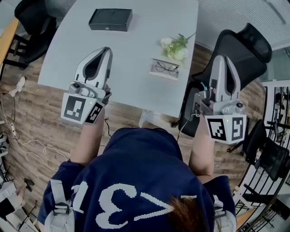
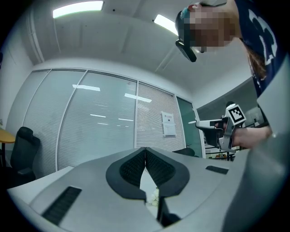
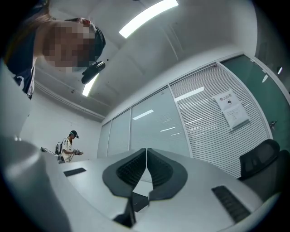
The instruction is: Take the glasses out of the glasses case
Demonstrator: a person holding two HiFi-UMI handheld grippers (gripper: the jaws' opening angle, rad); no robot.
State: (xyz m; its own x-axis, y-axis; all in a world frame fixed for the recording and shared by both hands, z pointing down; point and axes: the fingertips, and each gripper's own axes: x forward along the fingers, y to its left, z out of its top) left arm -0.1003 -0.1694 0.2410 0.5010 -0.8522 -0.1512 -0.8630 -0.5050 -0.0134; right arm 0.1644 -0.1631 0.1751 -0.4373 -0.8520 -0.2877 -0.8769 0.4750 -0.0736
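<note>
left gripper (image 1: 108,50): fingers pressed together, empty | right gripper (image 1: 222,57): likewise, both held clear, seemingly idle | thin dark-framed glasses (image 1: 166,68): on pale pad (image 1: 154,73) between the fingers | black rectangular case (image 1: 110,20): closed, beyond left fingers

The table (image 1: 136,45) is showing a smooth matt top, the black glasses case (image 1: 110,19) is looking matt, the floor (image 1: 36,113) is showing wood grain.

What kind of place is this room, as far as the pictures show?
Most likely an office or meeting room. A white table has a black office chair beside it, and there are glass walls with blinds under strip ceiling lights.
</note>
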